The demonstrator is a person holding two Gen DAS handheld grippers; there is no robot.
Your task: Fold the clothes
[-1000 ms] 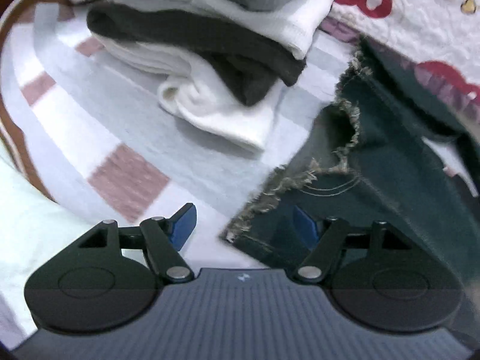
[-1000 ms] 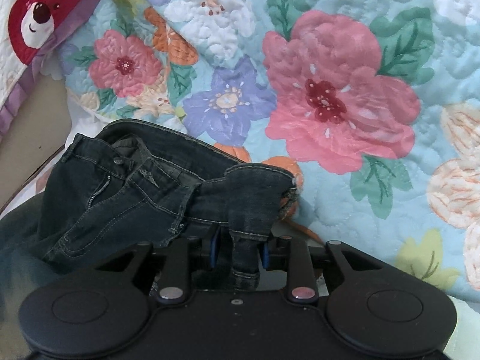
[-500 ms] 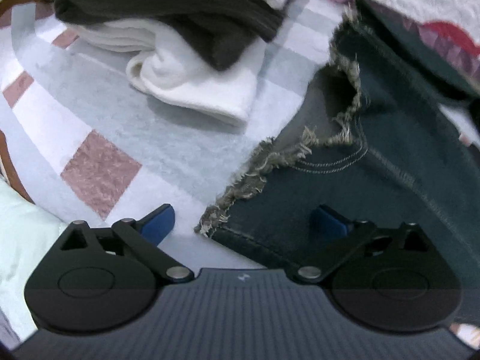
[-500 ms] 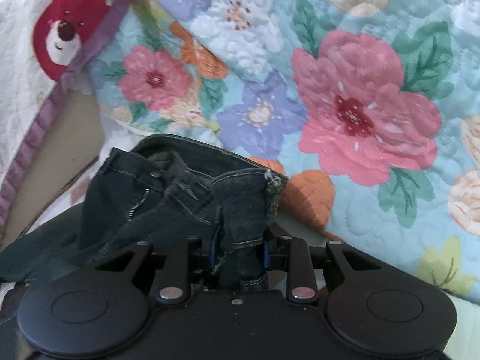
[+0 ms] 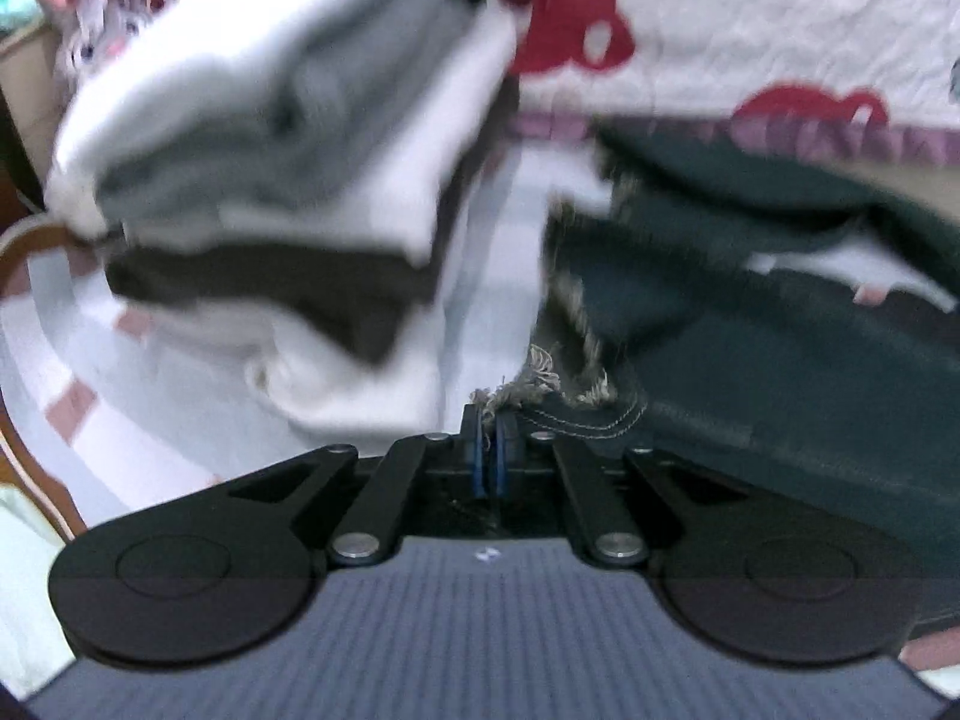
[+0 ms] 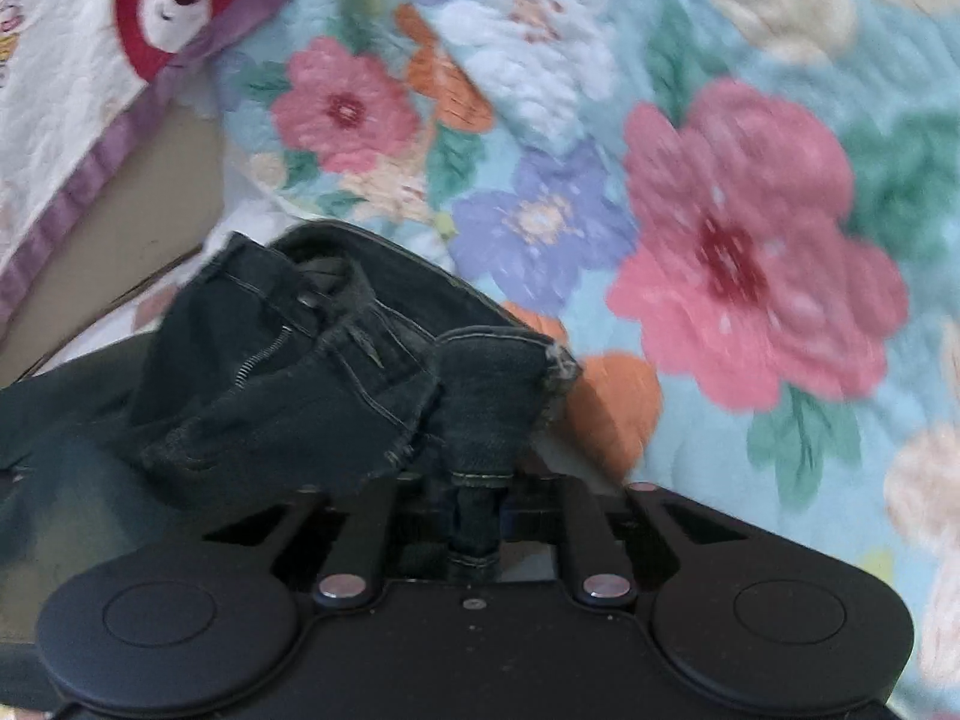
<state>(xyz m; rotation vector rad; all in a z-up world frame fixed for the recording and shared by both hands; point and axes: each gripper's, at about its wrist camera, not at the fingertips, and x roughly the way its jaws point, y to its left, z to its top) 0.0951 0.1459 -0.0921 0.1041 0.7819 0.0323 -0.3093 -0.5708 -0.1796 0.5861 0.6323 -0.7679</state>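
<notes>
Both my grippers pinch the dark jeans on the bed.

My left gripper [image 5: 489,441] has its jaws together on the frayed hem [image 5: 540,381] of the jeans [image 5: 780,372], beside a blurred stack of folded clothes [image 5: 282,180] on the striped sheet [image 5: 150,420]. My right gripper [image 6: 480,516] is clamped on the waistband end [image 6: 486,420], the open fly [image 6: 270,354] sagging left, over the floral quilt [image 6: 720,240].

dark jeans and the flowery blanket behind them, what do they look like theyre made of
Dark blue-black jeans: looks like denim, matte and woven, going by the pale contrast stitching, the metal zip and the frayed hem pinched in the left hand-held gripper. Flowery pastel blanket: seemingly quilted fabric, soft and puffy, with stitched lines around the printed flowers; the fibre itself cannot be told.
</notes>
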